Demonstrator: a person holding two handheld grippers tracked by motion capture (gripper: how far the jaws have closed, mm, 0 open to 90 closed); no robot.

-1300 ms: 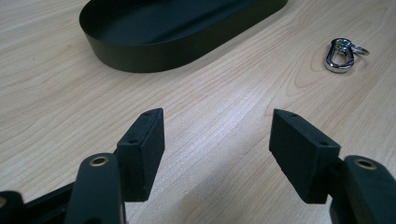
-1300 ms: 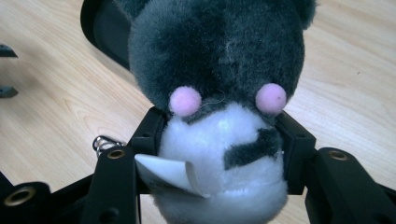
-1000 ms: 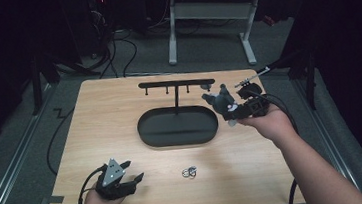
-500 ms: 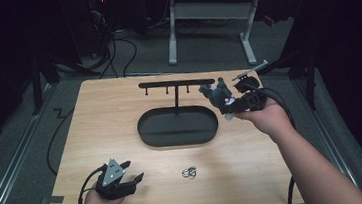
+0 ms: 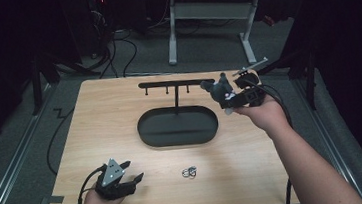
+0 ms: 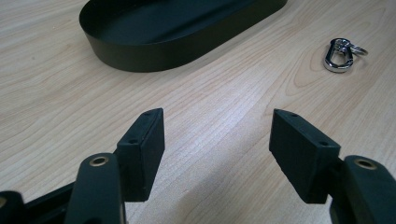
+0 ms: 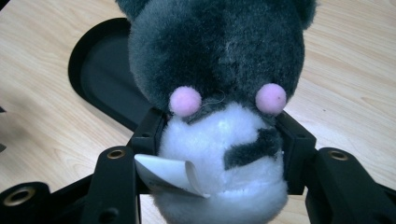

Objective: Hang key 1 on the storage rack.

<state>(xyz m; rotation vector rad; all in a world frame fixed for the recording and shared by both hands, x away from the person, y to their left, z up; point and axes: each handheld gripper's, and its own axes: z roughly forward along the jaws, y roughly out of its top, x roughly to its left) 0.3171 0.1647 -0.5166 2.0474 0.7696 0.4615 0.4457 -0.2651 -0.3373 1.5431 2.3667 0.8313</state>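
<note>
Pale wooden table (image 5: 120, 118), grey carpet (image 5: 17, 143), perhaps, in a dark room.

plush toy (image 7: 219, 70): dark grey fur on top, white below, 2 pink pom-poms, dark grey mark on the white part, white tag
tray (image 5: 178, 138): black, oval, plain
rack (image 5: 169, 83): black
table (image 5: 120, 123): light wood w/ grain lines
clip (image 6: 337, 55): shiny silver
left gripper (image 6: 217, 140): black pads, brass-colour screws, grey plate
right gripper (image 7: 219, 135): black
</note>
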